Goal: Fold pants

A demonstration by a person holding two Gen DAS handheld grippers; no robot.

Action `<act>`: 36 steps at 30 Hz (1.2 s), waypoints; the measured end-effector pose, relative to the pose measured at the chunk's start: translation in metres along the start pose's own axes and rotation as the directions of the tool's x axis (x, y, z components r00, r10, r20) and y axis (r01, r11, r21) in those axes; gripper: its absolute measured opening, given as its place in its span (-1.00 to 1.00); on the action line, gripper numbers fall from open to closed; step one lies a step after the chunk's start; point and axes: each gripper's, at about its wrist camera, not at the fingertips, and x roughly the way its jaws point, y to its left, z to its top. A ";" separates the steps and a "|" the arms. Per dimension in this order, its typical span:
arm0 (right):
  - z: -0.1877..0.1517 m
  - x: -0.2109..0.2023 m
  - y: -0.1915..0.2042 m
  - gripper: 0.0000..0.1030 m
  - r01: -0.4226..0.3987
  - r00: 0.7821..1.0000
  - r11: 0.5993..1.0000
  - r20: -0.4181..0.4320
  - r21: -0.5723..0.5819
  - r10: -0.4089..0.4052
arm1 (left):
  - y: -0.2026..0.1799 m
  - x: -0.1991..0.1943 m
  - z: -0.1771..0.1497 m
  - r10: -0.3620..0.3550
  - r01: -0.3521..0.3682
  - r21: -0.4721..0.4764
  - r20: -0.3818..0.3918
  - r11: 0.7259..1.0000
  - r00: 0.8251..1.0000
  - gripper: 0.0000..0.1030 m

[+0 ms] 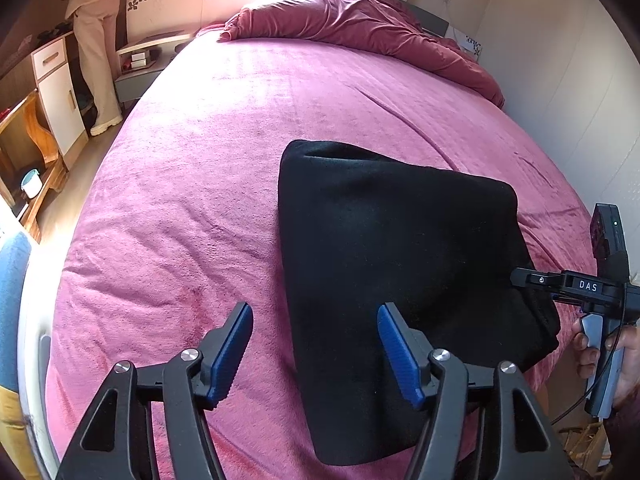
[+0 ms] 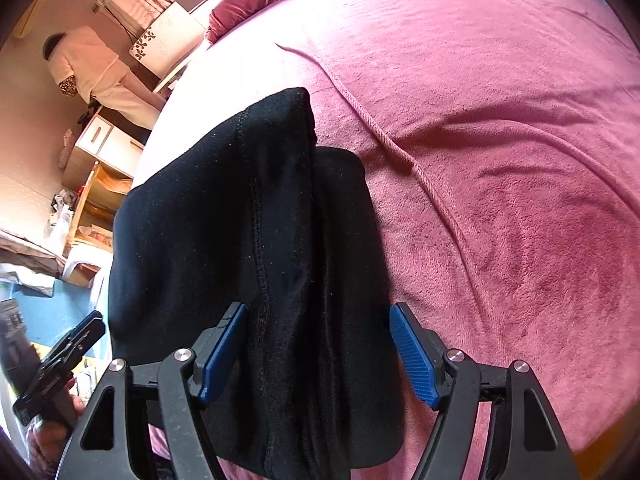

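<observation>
Black pants (image 1: 392, 264) lie folded in a thick bundle on the pink bed cover (image 1: 200, 168), near its front right corner. My left gripper (image 1: 316, 348) is open and empty, over the bundle's left edge. My right gripper (image 2: 318, 344) is open, its blue pads on either side of the pants (image 2: 256, 240), with the cloth between them; it also shows in the left wrist view (image 1: 520, 276) at the bundle's right side. The left gripper appears at lower left of the right wrist view (image 2: 84, 332).
A crumpled dark red duvet (image 1: 360, 28) lies at the head of the bed. A person in pale clothes (image 1: 96, 40) stands left of the bed by a white cabinet (image 1: 60, 88) and wooden shelves (image 1: 28, 140). A wall (image 1: 560, 60) runs along the right.
</observation>
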 end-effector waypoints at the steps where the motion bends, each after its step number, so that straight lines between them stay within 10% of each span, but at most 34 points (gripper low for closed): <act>1: 0.000 -0.002 -0.006 0.49 -0.016 1.000 1.000 -0.008 -0.001 0.016 | 0.001 0.002 0.000 -0.005 0.005 -0.002 -0.005 1.000 1.000 0.36; 21: -0.006 0.013 -0.037 0.62 -0.146 0.984 0.989 -0.098 0.024 0.148 | 0.013 0.036 0.012 -0.149 0.146 -0.048 -0.053 0.988 0.987 0.55; 36: 0.007 0.018 -0.050 0.55 -0.184 0.975 0.982 -0.118 0.045 0.188 | 0.036 0.083 0.011 -0.436 0.383 -0.328 -0.105 0.863 0.894 0.36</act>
